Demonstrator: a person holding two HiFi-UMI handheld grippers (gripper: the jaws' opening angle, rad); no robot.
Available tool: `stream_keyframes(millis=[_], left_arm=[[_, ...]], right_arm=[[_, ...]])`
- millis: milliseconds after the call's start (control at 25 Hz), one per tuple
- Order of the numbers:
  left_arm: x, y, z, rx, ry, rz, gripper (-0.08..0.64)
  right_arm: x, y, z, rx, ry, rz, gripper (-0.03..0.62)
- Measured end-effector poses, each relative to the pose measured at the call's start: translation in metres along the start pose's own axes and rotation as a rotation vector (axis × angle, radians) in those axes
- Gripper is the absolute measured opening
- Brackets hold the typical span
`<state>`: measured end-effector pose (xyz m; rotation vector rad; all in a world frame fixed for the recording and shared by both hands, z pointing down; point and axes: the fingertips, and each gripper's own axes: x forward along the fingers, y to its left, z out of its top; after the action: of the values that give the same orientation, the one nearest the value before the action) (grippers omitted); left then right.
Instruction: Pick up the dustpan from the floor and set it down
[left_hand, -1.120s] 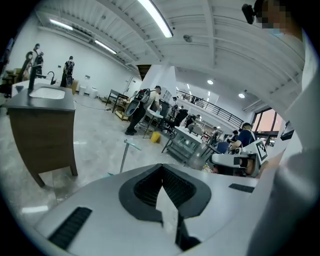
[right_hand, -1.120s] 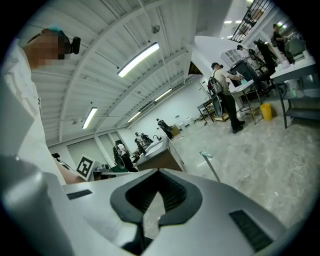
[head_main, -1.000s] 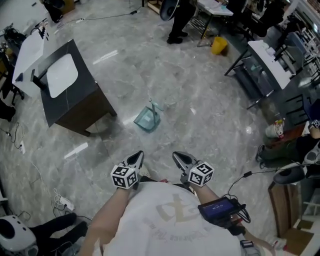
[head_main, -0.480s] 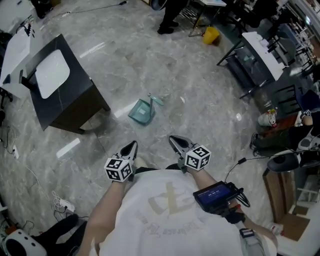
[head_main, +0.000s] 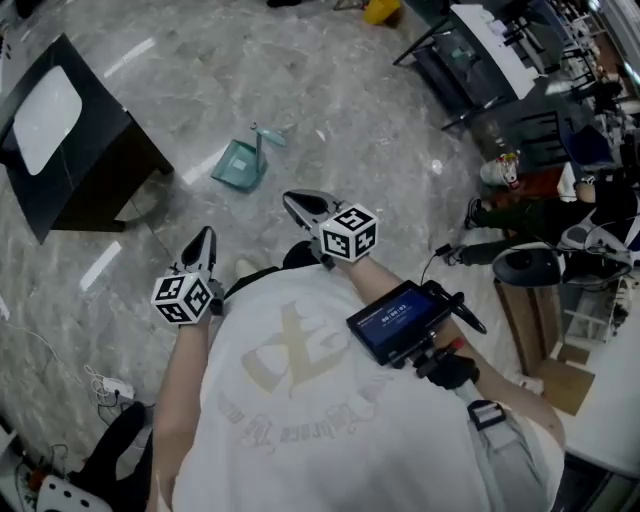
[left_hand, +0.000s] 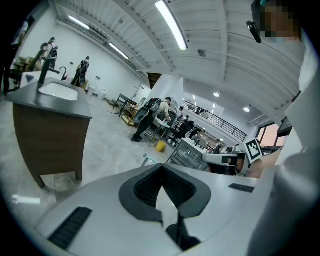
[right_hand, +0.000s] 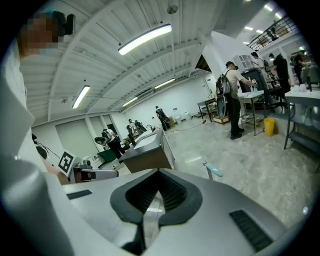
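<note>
A teal dustpan (head_main: 239, 164) lies on the marble floor, its handle (head_main: 268, 135) sticking up at the far side. Both grippers hang above the floor, short of the pan and not touching it. In the head view my left gripper (head_main: 199, 238) is nearer me and left of the pan, jaws shut on nothing. My right gripper (head_main: 297, 203) is just right of the pan, also shut and empty. The handle tip shows over the left gripper (left_hand: 161, 166) as a small bar (left_hand: 146, 158). It also shows beyond the right gripper (right_hand: 158, 171) at the handle (right_hand: 213, 170).
A dark cabinet with a white sink (head_main: 62, 150) stands left of the dustpan. Metal-framed tables (head_main: 470, 60) and a yellow bin (head_main: 382, 10) are at the far right. Cables (head_main: 100, 385) lie on the floor at the lower left. A screen device (head_main: 395, 322) hangs at the person's chest.
The person has stepped forward, and both grippers have come closer to the dustpan. The jaws have stayed shut, and the pan has not moved on the floor.
</note>
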<state>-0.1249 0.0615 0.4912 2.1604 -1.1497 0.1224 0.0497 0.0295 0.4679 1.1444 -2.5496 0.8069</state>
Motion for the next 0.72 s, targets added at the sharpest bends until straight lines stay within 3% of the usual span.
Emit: stream_keyframes(millis=[240, 560, 720], left_arm=[[-0.008, 0.009, -0.014, -0.035, 0.050, 0.039, 0.011], [-0.018, 0.018, -0.020, -0.056, 0.051, 0.108, 0.011], [-0.005, 0.030, -0.001, -0.075, 0.027, 0.148, 0.011]], right_arm=[[0.018, 0.005, -0.005, -0.014, 0.044, 0.041, 0.015], [0.039, -0.011, -0.012, -0.020, 0.089, 0.082, 0.015], [0.065, -0.031, -0.009, -0.023, 0.141, 0.119, 0.015]])
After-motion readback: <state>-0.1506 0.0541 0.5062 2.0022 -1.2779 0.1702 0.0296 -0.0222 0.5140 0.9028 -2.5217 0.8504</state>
